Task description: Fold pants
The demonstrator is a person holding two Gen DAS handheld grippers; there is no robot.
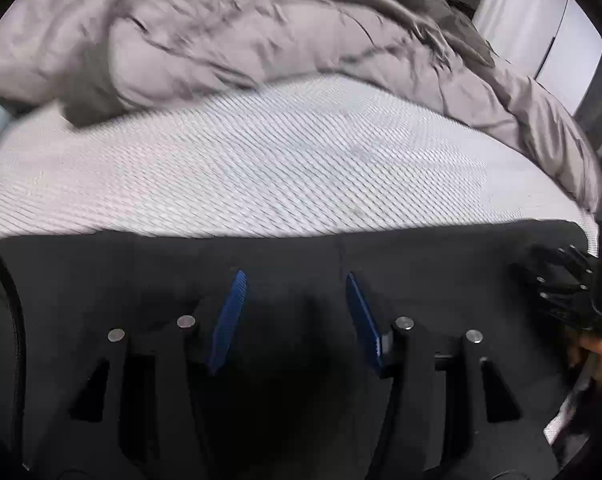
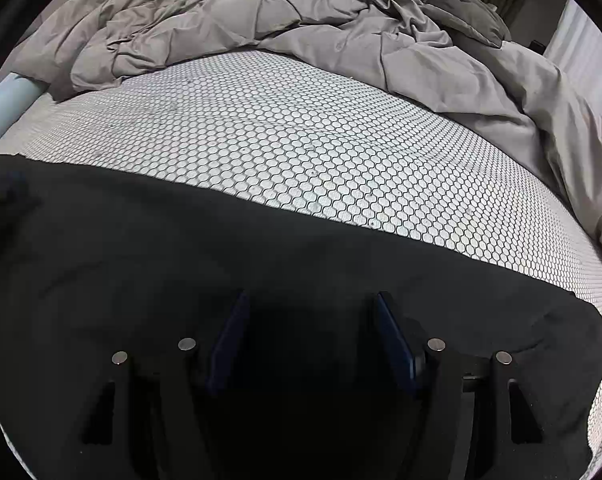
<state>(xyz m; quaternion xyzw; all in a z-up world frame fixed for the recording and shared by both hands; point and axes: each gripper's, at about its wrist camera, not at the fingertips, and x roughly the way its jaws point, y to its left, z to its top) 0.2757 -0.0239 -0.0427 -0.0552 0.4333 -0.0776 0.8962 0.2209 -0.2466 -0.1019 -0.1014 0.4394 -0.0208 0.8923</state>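
Black pants [image 1: 285, 252] lie flat across the near part of the bed; they also fill the lower half of the right wrist view [image 2: 181, 248]. My left gripper [image 1: 295, 280] is open just above the pants, blue pads apart, nothing between them. My right gripper [image 2: 311, 300] is open above the pants too, with nothing between its pads. The right gripper also shows at the far right of the left wrist view [image 1: 565, 280], over the pants' right end.
The mattress [image 2: 301, 140] has a white cover with a black honeycomb pattern. A crumpled grey duvet [image 2: 261, 12] is piled along the far side and right edge. A pale blue tube [image 2: 9, 100] lies at the left. A white wall panel [image 1: 541, 24] stands at the back right.
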